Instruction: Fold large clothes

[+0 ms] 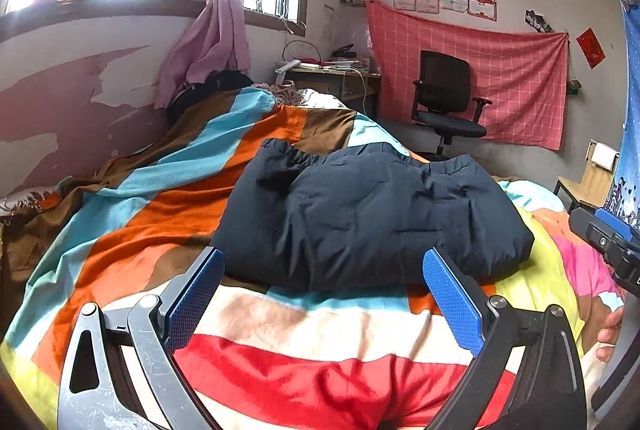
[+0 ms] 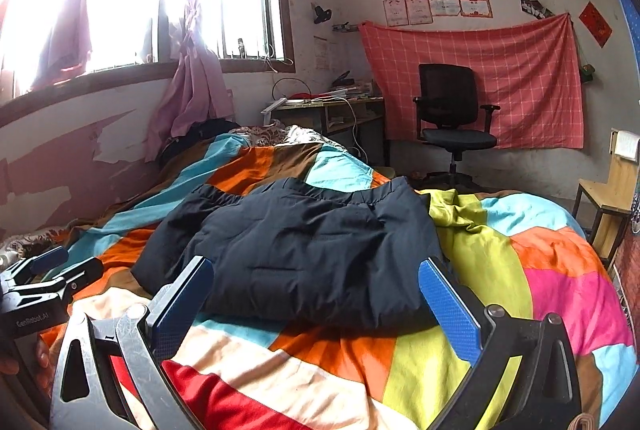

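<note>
Nearest the lens, my left gripper point(image 1: 324, 294) shows both blue-padded fingers spread wide, holding nothing, above the red and cream stripes of the patchwork blanket point(image 1: 160, 230). Likewise my right gripper point(image 2: 316, 306) has its fingers spread apart and empty, hovering over the orange and yellow-green patches of that blanket. Just beyond both sets of fingertips lies the dark navy padded garment point(image 1: 368, 213), folded into a thick, rumpled bundle in the middle of the bed, its elastic-gathered edge turned toward the far wall; neither gripper touches it. At the right edge of the left wrist view, my right gripper appears side-on beside the bundle. Farther back: a wooden desk point(image 2: 336, 113) under the window point(image 2: 240, 9), a black office chair point(image 2: 452, 109), and a pink checked cloth point(image 2: 520, 69) hung on the wall.
</note>
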Available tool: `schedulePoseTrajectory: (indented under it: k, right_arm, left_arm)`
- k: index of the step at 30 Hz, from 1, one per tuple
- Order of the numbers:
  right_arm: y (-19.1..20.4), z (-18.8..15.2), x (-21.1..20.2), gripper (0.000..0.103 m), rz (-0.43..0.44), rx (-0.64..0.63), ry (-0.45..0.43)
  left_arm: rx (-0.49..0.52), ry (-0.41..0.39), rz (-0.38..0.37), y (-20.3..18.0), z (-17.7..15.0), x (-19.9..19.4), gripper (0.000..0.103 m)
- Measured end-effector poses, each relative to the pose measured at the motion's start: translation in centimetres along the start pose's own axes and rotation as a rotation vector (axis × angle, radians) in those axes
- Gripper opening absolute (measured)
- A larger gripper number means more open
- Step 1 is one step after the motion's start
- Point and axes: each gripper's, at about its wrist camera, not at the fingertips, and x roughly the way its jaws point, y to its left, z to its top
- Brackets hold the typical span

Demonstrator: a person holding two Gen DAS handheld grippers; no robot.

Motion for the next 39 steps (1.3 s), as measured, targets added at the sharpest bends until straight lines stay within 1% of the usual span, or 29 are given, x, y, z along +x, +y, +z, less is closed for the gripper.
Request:
schedulePoseTrajectory:
  k: [5, 10, 16, 22, 30, 33, 37, 39]
  right_arm:
    - [0.4, -0.7, -0.1, 0.103, 0.003, 0.005, -0.001]
    - [0.4, -0.7, -0.1, 0.103, 0.009, 0.011, -0.001]
    - [0.8, -1.8, -0.3, 0.103, 0.023, 0.009, -0.01]
    - [1.0, -2.6, -0.1, 0.103, 0.032, 0.009, -0.018]
    - [0.7, -4.3, 1.2, 0.103, 0.017, 0.014, 0.035]
    - [0.3, -4.9, 1.6, 0.103, 0.001, 0.013, 0.055]
    - [-0.1, -5.4, 1.9, 0.103, -0.006, 0.028, 0.072]
    - [-0.1, -5.6, 2.0, 0.103, -0.003, 0.028, 0.08]
  left_arm:
    - [0.025, 0.011, 0.008, -0.2, -0.6, 0.1, 0.098]
    - [0.022, 0.025, 0.011, 0.0, -1.1, 0.4, 0.098]
    - [0.028, 0.035, 0.024, 0.5, -1.8, 0.8, 0.098]
    - [0.023, 0.049, 0.019, 1.0, -2.4, 1.2, 0.098]
    - [0.036, 0.037, -0.018, 1.0, -3.2, 1.0, 0.098]
    - [0.052, 0.031, -0.013, 0.8, -3.5, 1.0, 0.098]
    - [0.066, 0.06, -0.003, 0.5, -3.8, 1.5, 0.098]
    - [0.067, 0.06, -0.005, 0.5, -3.9, 1.5, 0.098]
